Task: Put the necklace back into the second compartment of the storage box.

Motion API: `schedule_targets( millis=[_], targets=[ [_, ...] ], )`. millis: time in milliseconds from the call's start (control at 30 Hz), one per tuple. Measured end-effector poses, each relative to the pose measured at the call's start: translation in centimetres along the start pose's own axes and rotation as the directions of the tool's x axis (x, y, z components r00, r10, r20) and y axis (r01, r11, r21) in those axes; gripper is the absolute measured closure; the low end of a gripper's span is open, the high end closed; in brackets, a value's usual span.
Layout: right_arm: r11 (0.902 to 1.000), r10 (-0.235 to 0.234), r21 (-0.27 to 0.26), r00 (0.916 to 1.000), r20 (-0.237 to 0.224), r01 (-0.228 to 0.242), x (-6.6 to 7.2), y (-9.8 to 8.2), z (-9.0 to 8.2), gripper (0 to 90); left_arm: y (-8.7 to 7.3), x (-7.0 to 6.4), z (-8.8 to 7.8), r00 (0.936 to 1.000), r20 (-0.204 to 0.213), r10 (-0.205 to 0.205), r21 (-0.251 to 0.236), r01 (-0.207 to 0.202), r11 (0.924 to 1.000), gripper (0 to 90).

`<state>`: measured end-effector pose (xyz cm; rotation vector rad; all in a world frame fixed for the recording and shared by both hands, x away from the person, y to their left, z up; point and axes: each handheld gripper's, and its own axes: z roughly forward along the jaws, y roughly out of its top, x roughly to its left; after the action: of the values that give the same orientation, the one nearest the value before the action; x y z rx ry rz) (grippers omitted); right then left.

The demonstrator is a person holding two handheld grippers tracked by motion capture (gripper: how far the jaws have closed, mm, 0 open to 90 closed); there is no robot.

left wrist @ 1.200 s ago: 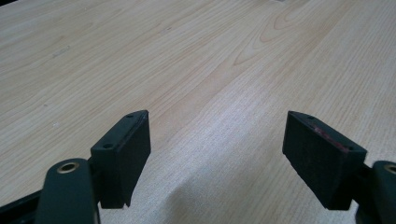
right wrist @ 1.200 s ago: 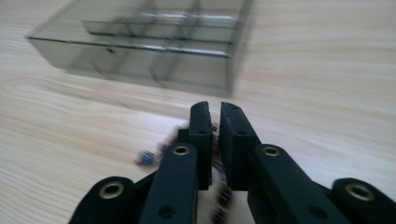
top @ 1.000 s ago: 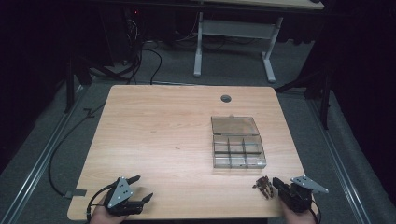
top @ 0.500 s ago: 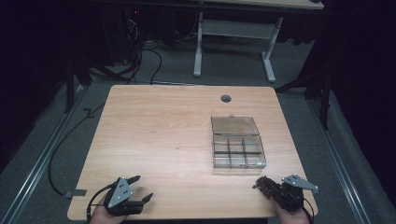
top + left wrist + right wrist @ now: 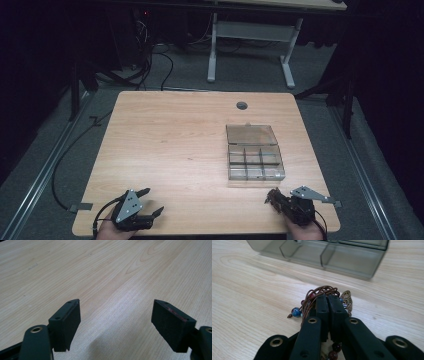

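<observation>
Clamping beaded cord bracelet [image 5: 322, 293] – right gripper [image 5: 328, 298] jaws shut | left gripper [image 5: 116, 315] jaws wide, empty

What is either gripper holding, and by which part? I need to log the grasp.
The right gripper is shut on a beaded cord bracelet, pinching its bunched brown cords. The left gripper is open, holding nothing.

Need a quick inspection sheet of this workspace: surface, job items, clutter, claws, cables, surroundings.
Surface: light wood table, bare apart from the job's things; round grommet hole near the far edge.
Job's things: clear compartment box, lid open, compartments look empty; beaded cord bracelet bunched in the right claw.
Clutter: nothing seen.
Grippers: left claw open over bare wood, holding nothing; right claw shut on the bracelet, just short of the box.
Cables: black cable trailing off the table's left side; tangle on the floor behind.
Surroundings: grey carpet, white table frame beyond, dark room.
</observation>
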<state>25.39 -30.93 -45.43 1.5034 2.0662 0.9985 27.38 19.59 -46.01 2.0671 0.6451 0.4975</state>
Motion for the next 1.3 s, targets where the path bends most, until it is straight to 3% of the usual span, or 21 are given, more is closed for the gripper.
schedule_targets(
  millis=[600,700,1000,1167,1300],
  targets=[
    [0.9971,-0.074,0.007,0.9927,-0.095,0.075,3.3,0.8,1.5,86.9,0.0,0.0,0.0,1.0,-0.005,-0.007,-0.002,0.007,1.0,23.8],
    [0.9966,-0.081,0.004,0.9926,-0.09,0.082,3.5,1.0,1.4,84.5,0.0,0.0,0.0,1.0,-0.006,-0.008,-0.004,0.008,1.0,23.8],
    [0.9965,-0.026,-0.08,0.9993,-0.027,0.023,1.7,0.8,-0.6,83.3,0.0,0.0,-0.1,0.9999,-0.007,-0.009,-0.009,0.009,0.9999,23.8],
    [0.9973,0.023,-0.069,0.9996,0.013,-0.022,0.3,0.6,-0.8,84.0,-0.1,0.0,-0.1,1.0,-0.004,-0.007,-0.012,0.006,0.9999,23.9],
    [0.9987,0.024,-0.045,0.9993,0.03,-0.023,0.0,0.5,-0.6,84.4,-0.1,0.0,-0.1,1.0,-0.002,-0.008,-0.013,0.008,0.9999,23.8]
  ],
)
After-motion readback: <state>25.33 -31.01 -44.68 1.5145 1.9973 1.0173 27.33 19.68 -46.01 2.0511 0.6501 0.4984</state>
